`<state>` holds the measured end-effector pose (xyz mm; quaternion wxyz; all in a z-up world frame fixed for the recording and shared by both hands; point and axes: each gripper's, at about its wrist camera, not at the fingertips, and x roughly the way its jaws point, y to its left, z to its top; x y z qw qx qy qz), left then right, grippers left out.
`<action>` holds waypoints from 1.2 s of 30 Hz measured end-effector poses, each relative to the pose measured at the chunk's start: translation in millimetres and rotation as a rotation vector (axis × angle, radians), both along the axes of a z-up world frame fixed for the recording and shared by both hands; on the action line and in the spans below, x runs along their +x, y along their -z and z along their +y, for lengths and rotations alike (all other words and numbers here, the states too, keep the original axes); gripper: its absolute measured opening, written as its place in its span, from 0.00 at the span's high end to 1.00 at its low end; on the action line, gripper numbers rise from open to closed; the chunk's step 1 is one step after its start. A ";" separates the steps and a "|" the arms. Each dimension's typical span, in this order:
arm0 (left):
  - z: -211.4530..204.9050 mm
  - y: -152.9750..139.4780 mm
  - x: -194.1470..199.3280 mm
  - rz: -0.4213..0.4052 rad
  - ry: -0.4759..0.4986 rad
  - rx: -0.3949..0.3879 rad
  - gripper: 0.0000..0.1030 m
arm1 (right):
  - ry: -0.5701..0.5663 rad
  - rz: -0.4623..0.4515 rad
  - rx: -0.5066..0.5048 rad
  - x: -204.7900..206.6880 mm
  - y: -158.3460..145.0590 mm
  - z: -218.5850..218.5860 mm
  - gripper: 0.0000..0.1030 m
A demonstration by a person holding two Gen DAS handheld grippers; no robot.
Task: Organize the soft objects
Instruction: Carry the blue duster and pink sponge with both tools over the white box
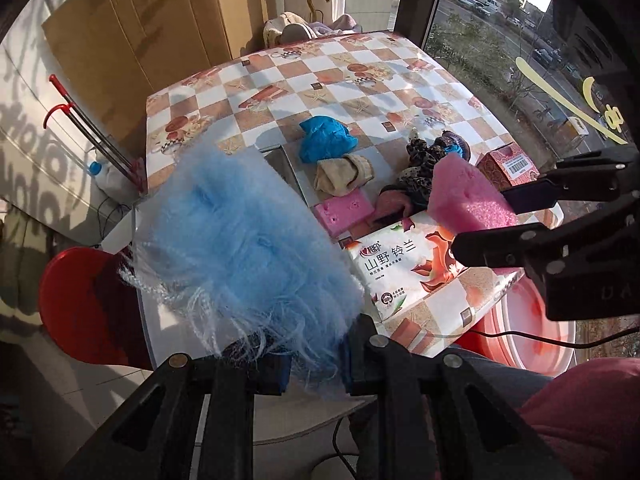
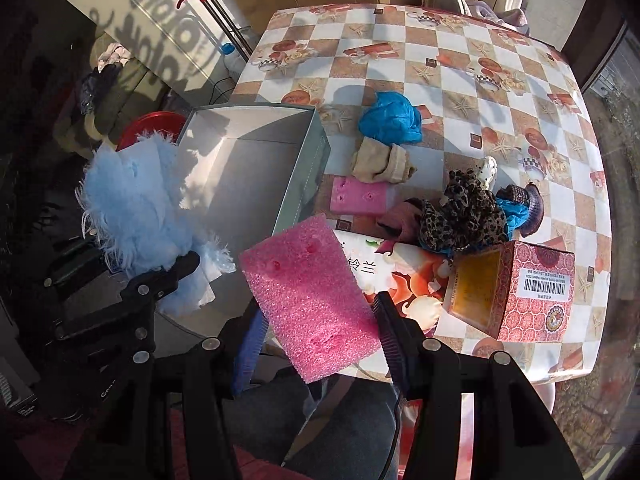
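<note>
My left gripper (image 1: 316,360) is shut on a fluffy light-blue furry thing (image 1: 244,240), held up over the table's near left corner; it also shows in the right wrist view (image 2: 136,208) beside the grey open box (image 2: 248,168). My right gripper (image 2: 320,320) is shut on a pink foam sponge (image 2: 308,300), held above the tissue pack (image 1: 404,264); the sponge shows in the left wrist view (image 1: 468,196). On the table lie a second pink sponge (image 2: 360,196), a beige sock (image 2: 380,164), a blue crumpled cloth (image 2: 390,118) and a leopard-print fabric pile (image 2: 464,212).
A red patterned carton (image 2: 520,292) stands at the near right of the checkered table (image 2: 440,60). A red stool (image 1: 76,300) is left of the table. A pink basin (image 1: 532,336) sits below the near edge. Cardboard leans against the far wall.
</note>
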<state>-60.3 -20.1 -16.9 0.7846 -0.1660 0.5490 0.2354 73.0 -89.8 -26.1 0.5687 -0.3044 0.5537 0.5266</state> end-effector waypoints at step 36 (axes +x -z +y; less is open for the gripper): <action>29.7 58.6 -80.4 0.173 -0.344 -0.087 0.79 | -0.282 0.072 -0.090 -85.3 33.2 64.1 0.47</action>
